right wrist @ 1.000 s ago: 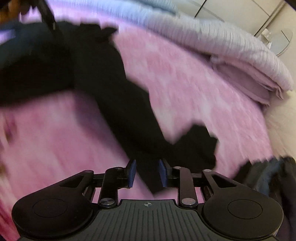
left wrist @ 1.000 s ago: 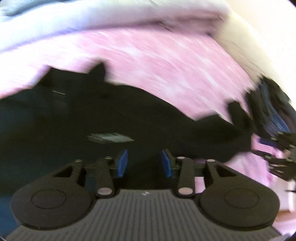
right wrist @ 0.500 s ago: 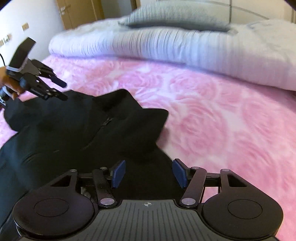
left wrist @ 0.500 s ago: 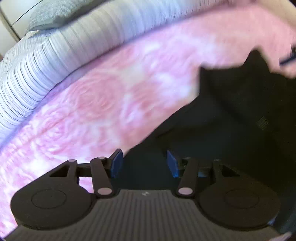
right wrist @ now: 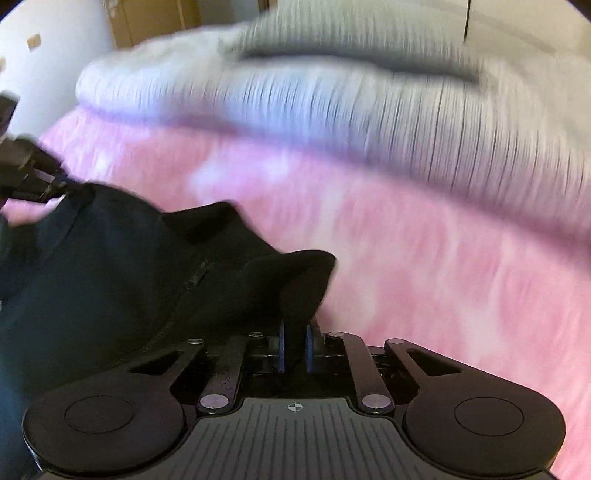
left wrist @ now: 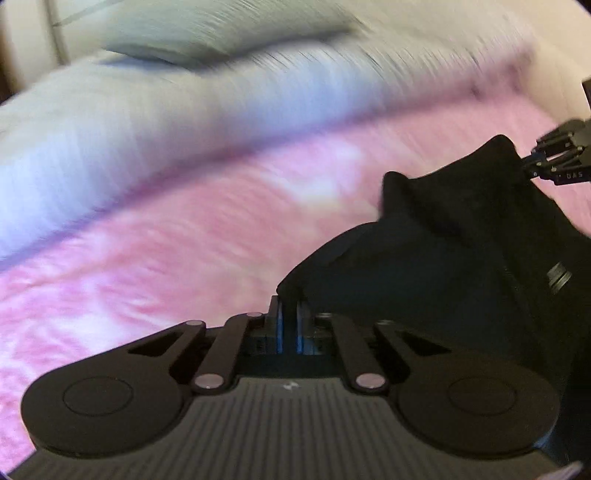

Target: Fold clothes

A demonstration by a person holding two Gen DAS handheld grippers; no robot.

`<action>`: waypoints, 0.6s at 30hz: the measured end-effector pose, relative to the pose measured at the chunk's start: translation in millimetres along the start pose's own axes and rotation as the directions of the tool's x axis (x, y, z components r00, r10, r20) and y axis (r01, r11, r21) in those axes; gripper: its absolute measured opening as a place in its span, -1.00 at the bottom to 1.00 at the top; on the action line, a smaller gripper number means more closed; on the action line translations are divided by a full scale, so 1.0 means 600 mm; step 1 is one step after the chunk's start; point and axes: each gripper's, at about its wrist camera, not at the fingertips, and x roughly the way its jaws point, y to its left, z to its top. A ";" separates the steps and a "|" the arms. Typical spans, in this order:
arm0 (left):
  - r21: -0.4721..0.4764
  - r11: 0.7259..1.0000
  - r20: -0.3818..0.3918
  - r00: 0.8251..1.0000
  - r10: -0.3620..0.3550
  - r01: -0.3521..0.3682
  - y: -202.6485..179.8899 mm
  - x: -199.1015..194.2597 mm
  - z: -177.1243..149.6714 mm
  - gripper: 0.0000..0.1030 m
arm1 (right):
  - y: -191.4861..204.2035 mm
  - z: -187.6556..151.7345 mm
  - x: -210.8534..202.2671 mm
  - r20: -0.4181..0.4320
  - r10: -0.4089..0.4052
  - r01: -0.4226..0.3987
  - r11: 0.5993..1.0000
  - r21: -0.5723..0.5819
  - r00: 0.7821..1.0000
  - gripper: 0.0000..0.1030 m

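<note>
A black zip-up garment (left wrist: 443, 266) lies crumpled on the pink blanket, at the right of the left wrist view and at the left of the right wrist view (right wrist: 110, 266). My left gripper (left wrist: 289, 317) is closing, its blue pads pinching a corner of the black fabric. My right gripper (right wrist: 294, 343) is closing too, with a fold of the garment pressed between its pads. Each gripper shows in the other's view, the right gripper (left wrist: 543, 162) at the garment's far tip and the left gripper (right wrist: 55, 184) at the opposite end.
The pink rose-patterned blanket (right wrist: 424, 266) covers the bed. A white ribbed duvet (right wrist: 332, 96) is bunched along the far side with a grey pillow (left wrist: 207, 40) on it. A wooden door (right wrist: 155, 18) and white wall stand behind.
Both grippers swept across the bed to the garment's two ends. Their jaws stood wide half a second ago and have now closed on black fabric.
</note>
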 end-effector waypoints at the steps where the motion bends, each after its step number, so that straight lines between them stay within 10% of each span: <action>1: -0.023 1.000 0.007 1.000 0.012 -0.012 0.016 -0.005 0.003 -0.89 | -0.005 0.026 0.004 0.023 0.005 -0.005 1.000 -0.006 1.000 -0.83; 10: -0.127 0.979 -0.122 0.982 0.146 -0.162 0.047 0.072 -0.045 -0.84 | -0.008 0.112 0.114 0.077 -0.077 0.075 0.997 0.031 0.994 -0.74; 18: -0.090 0.967 -0.037 0.971 0.235 -0.237 -0.001 0.018 -0.033 -0.73 | -0.043 -0.049 -0.024 0.020 -0.121 0.117 0.986 0.119 0.992 -0.24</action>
